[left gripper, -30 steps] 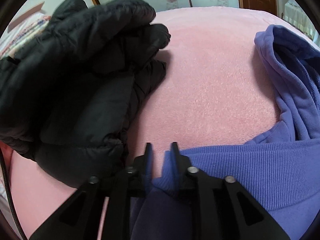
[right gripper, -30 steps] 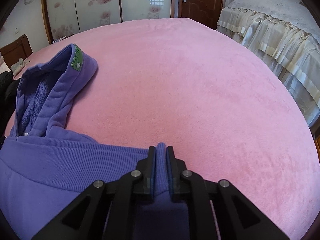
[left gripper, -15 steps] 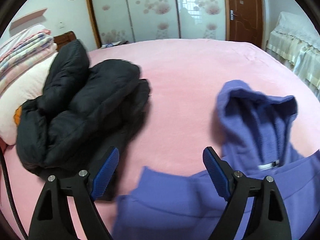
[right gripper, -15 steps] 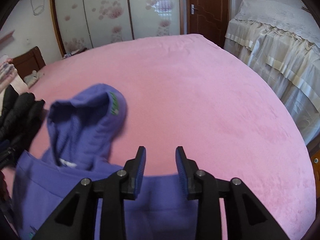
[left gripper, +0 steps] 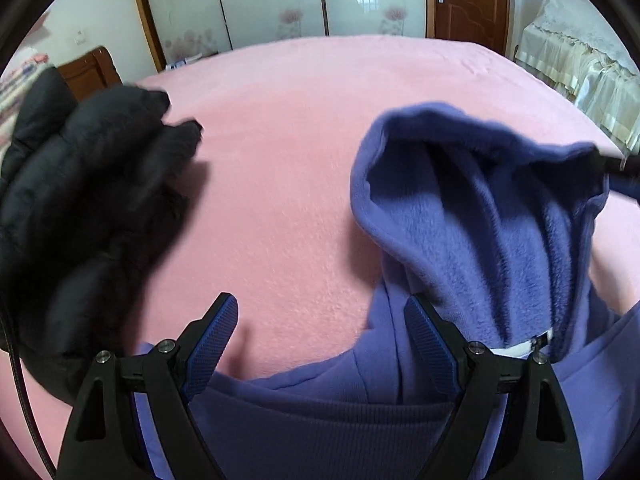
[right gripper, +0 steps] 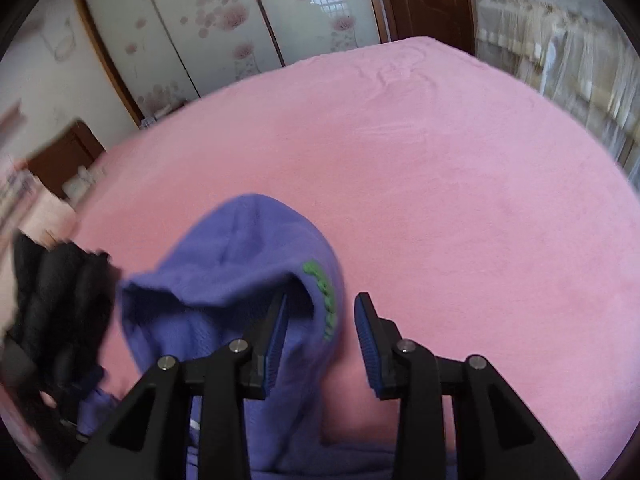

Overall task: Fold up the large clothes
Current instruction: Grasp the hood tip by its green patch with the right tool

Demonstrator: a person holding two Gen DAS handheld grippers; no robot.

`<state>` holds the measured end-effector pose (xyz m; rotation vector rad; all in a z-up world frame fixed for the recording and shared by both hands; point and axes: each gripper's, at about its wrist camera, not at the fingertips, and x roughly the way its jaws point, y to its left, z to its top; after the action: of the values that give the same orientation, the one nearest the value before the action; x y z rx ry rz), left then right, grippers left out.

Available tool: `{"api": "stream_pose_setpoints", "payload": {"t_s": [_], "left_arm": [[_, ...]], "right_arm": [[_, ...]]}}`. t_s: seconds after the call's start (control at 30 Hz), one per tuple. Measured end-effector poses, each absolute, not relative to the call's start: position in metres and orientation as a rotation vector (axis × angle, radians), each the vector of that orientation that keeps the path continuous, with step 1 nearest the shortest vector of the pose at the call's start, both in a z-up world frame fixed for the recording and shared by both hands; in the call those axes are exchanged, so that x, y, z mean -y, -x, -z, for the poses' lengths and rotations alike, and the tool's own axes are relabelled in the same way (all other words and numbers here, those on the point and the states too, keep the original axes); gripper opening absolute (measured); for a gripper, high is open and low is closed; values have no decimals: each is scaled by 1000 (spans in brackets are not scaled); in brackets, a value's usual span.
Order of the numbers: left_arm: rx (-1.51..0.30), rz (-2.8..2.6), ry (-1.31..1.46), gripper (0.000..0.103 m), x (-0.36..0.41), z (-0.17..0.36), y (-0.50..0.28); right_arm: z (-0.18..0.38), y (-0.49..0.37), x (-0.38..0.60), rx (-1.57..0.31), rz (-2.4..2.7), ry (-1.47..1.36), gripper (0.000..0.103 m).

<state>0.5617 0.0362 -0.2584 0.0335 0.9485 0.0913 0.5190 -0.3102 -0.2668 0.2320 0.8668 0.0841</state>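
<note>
Both grippers have let go of the purple hoodie [left gripper: 472, 240], whose ribbed hem they pinched a second ago: the left gripper [left gripper: 320, 336] now stands wide apart and empty, and the right gripper [right gripper: 320, 332] has opened partway, nothing pressed between its pads. The hoodie lies on the pink bed cover [left gripper: 288, 168], its hood standing open toward one o'clock in the left view — the black padded jacket [left gripper: 80, 208] heaped at nine o'clock. The right gripper hangs over the hood's green-lettered edge [right gripper: 326, 300], so that fold looks laid down and the hood is probably next — a guess only.
</note>
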Motion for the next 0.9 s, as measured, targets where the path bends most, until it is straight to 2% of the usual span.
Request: {"api": "stream_pose_setpoints", "payload": {"t_s": [0.17, 0.47, 0.6, 0.77, 0.83, 0.9], "left_arm": [[-959, -28, 121, 85, -59, 276, -559], [-919, 1, 198, 85, -72, 286, -554], [-910, 8, 215, 85, -80, 287, -551], [-900, 12, 220, 85, -81, 291, -553], [-899, 15, 229, 85, -78, 288, -544], [-899, 19, 236, 85, -80, 289, -544]], "right_arm": [[261, -520, 332, -755, -172, -489, 38], [303, -572, 316, -1014, -61, -355, 39], [324, -575, 318, -1059, -73, -349, 51], [335, -576, 323, -1095, -95, -381, 53], [339, -582, 325, -1116, -107, -410, 59], [342, -585, 323, -1120, -140, -445, 59]]}}
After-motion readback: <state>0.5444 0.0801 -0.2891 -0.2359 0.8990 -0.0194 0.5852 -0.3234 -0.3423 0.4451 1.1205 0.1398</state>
